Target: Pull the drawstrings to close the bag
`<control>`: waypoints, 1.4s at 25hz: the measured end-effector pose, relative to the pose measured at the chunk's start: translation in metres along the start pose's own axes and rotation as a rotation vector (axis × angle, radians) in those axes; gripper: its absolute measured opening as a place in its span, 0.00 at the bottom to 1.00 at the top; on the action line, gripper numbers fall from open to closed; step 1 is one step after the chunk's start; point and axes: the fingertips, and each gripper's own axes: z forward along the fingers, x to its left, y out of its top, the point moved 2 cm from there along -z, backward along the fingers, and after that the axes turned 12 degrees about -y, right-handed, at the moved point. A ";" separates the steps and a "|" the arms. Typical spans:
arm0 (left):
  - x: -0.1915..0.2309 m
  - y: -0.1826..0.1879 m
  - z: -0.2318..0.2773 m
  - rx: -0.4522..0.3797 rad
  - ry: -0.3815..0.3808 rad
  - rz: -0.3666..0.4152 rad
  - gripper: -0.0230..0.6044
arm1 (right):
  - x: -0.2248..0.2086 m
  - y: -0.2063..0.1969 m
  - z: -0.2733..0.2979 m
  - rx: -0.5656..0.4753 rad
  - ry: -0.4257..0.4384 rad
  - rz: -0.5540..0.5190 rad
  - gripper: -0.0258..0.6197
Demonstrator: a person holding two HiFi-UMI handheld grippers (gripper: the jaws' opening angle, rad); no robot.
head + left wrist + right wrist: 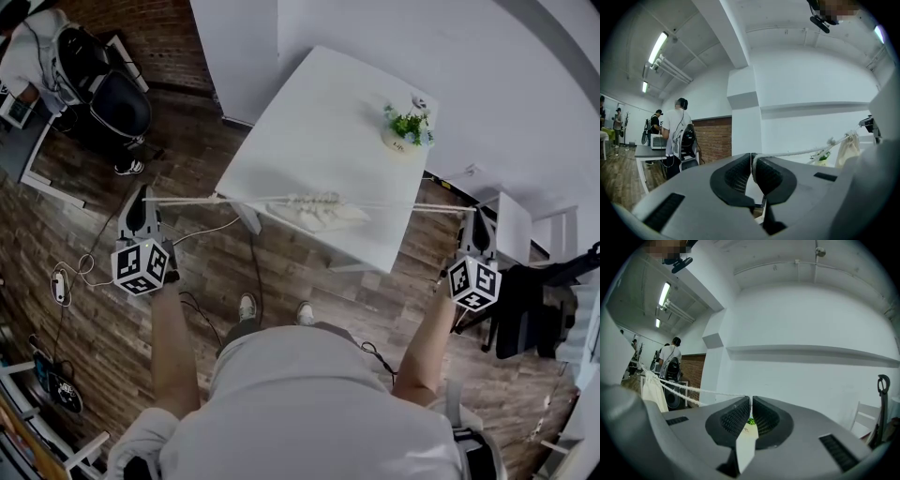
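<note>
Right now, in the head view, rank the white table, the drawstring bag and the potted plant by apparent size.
Largest, the white table
then the drawstring bag
smallest, the potted plant, only slightly smaller than the bag.

Both our arms reach forward and spread wide apart. The left forearm (173, 347) and right forearm (427, 342) are bare. The left gripper (141, 202) and the right gripper (473, 214) point level, away from the torso. Each carries its marker cube uppermost: the left cube (142, 265) and the right cube (473, 282). In the left gripper view we see the jaws pressed together, pinching the left drawstring (797, 151), which leaves rightward. In the right gripper view the jaws are likewise closed, on the right drawstring (708, 391), which leaves leftward.
</note>
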 end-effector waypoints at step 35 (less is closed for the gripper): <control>-0.042 0.041 -0.014 -0.156 -0.202 -0.084 0.06 | 0.074 0.025 -0.051 -0.055 0.109 0.082 0.10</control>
